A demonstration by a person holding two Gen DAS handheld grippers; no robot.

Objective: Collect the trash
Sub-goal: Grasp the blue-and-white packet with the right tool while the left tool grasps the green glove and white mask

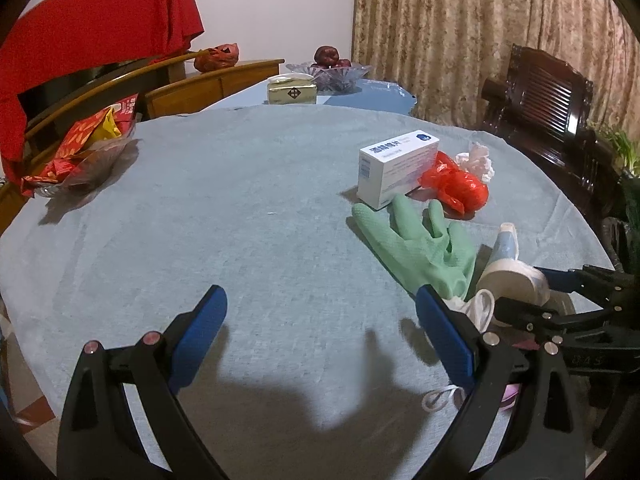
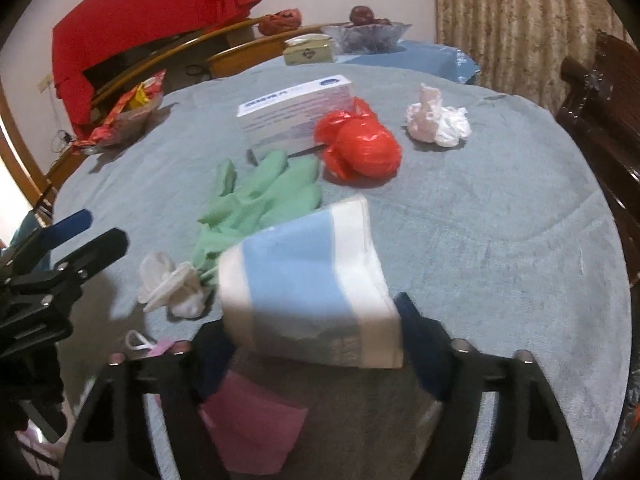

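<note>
My right gripper [image 2: 312, 332] is shut on a blue-and-white paper cup [image 2: 296, 276], held tilted just above the grey tablecloth. In the left wrist view the same cup [image 1: 508, 272] sits between the right gripper's [image 1: 536, 292] fingers at the right edge. A pink face mask [image 2: 252, 428] lies beneath it, a crumpled white mask [image 2: 172, 288] to its left. Beyond lie a green rubber glove [image 1: 420, 244], a white box [image 1: 396, 168], a red plastic bag [image 1: 456, 184] and crumpled tissue [image 1: 478, 160]. My left gripper [image 1: 320, 294] hangs open over bare cloth, holding nothing.
A glass bowl of red snack wrappers [image 1: 80, 160] stands at the table's left edge. A tissue box [image 1: 292, 88] and a fruit bowl [image 1: 328, 68] sit at the far side. A dark wooden chair [image 1: 540, 108] stands to the right, by the curtain.
</note>
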